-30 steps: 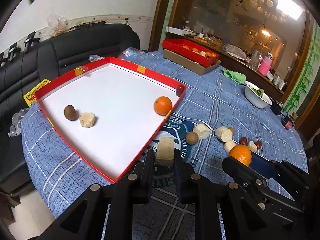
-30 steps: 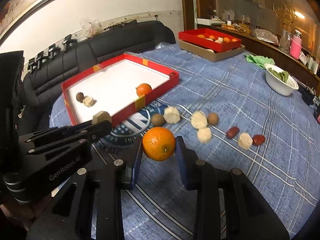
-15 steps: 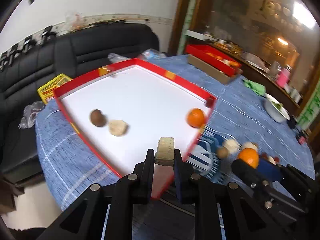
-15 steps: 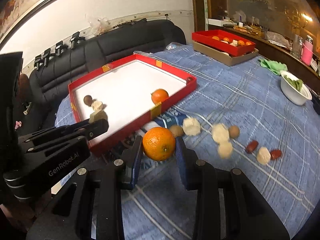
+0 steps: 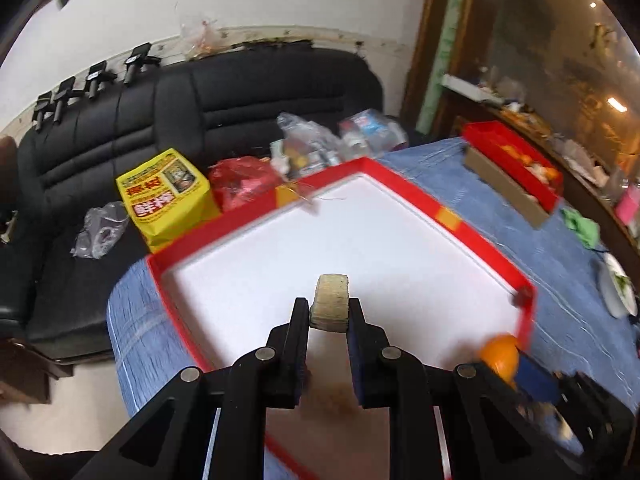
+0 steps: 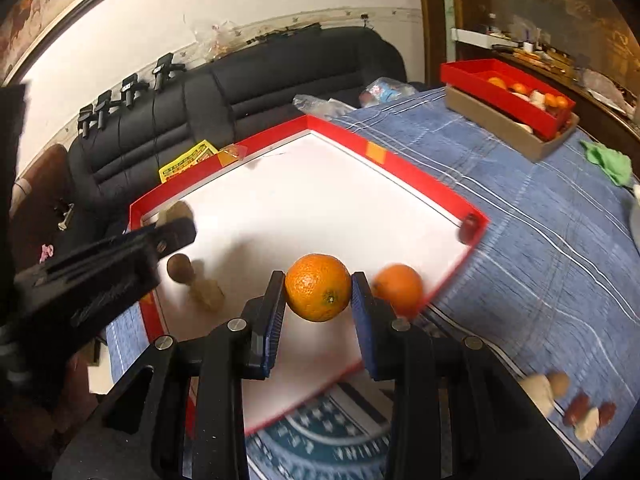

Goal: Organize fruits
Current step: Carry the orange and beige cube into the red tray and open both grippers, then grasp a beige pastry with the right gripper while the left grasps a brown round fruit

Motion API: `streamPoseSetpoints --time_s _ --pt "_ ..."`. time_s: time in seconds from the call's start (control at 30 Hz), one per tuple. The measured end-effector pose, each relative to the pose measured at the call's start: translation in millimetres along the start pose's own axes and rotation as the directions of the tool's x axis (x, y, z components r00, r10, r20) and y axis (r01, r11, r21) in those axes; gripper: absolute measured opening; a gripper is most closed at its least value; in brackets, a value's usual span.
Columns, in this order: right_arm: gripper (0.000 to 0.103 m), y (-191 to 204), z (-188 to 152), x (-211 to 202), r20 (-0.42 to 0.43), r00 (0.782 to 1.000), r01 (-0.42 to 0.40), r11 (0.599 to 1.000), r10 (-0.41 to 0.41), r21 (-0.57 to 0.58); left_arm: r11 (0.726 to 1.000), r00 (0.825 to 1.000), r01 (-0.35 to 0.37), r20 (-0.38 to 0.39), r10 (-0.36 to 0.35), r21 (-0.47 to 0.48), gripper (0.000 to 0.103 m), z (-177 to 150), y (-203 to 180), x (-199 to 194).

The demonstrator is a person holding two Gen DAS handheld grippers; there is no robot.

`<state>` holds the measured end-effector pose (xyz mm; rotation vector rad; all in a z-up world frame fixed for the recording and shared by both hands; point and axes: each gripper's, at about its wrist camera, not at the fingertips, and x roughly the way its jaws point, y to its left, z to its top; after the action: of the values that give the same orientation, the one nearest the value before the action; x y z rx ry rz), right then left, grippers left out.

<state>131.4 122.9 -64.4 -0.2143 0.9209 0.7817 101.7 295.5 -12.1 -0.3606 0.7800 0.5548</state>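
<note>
My left gripper [image 5: 329, 312] is shut on a beige block-shaped piece [image 5: 331, 301] and holds it above the white floor of the red-rimmed tray [image 5: 472, 224]. My right gripper [image 6: 318, 292] is shut on an orange [image 6: 318, 287], held above the same tray [image 6: 420, 178]. In the tray lie a second orange [image 6: 398, 287], a brown round fruit [image 6: 179, 267] and a beige piece [image 6: 208, 294]. The left gripper [image 6: 176, 222] shows at the left of the right wrist view. The held orange [image 5: 500, 356] shows in the left wrist view.
Several loose beige, brown and dark red pieces [image 6: 576, 404] lie on the blue checked cloth [image 6: 540, 248] right of the tray. A second red tray on a cardboard box [image 6: 508, 108] stands at the back right. A black sofa [image 5: 220, 120] with a yellow pack [image 5: 168, 196] lies beyond the table edge.
Both grippers have moved forward and left, from over the cloth to over the tray, each still holding its piece. The tray now fills the middle of both views.
</note>
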Motion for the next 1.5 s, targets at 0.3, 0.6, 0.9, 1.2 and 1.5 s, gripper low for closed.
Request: streamPoseSetpoints --time_s 0.3,0.6,0.9,1.2,1.5 --pt "0.033 6 10 24 -0.032 0.999 0.016 1.0 -0.016 -0.003 0.992 0.991 -0.101 -0.076 0.107 0.075 0.034 12 -12 41" --pt "0.075 7 8 22 -0.059 0.997 0.048 0.999 -0.048 0.0 0.993 0.989 -0.12 -0.082 0.12 0.005 0.062 0 12 21" --pt "0.082 -28 -25 -92 0.134 0.988 0.068 0.994 -0.079 0.089 1.0 0.992 0.0 0.125 0.0 0.0 0.067 -40 -10 -67" --pt "0.081 -139 -131 -157 0.064 0.964 0.228 0.926 -0.258 0.301 0.917 0.966 0.241 0.016 -0.26 0.317 0.067 -124 -106 -89" --pt "0.069 -163 -154 -138 -0.048 0.974 0.226 0.933 -0.222 0.281 0.896 0.97 0.243 -0.081 -0.229 0.372 0.067 -141 -137 -68"
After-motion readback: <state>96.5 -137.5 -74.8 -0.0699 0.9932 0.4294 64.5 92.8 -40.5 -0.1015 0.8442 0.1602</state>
